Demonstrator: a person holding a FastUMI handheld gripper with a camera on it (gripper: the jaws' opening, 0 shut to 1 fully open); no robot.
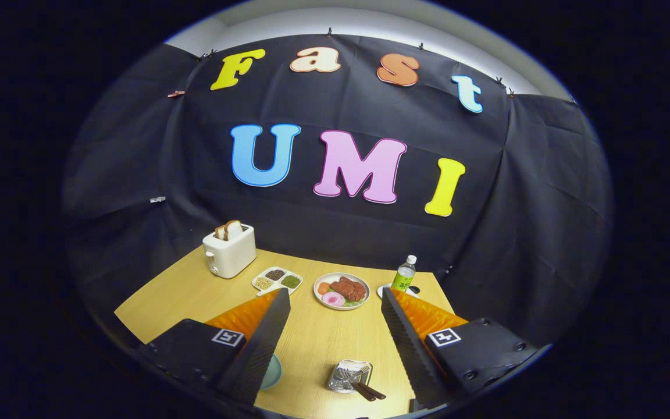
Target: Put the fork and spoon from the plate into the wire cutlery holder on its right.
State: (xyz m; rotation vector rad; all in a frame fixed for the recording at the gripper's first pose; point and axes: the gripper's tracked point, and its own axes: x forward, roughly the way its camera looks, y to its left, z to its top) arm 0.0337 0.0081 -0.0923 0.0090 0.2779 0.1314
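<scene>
Fingers (335, 302) spread wide, gripping nothing — wire cutlery holder (350, 376) sits between them.

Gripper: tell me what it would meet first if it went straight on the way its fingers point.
The gripper, fingers open and holding nothing, points toward the plate of food just ahead of its fingertips. That plate would likely come first, though depth is hard to judge, and it might pass over it toward the black cloth wall.

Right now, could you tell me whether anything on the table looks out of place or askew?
Nothing is spilled. The wire cutlery holder lies between the open gripper's fingers with two dark handles sticking out at a slant. The toaster, food plate and bottle stand upright.
</scene>
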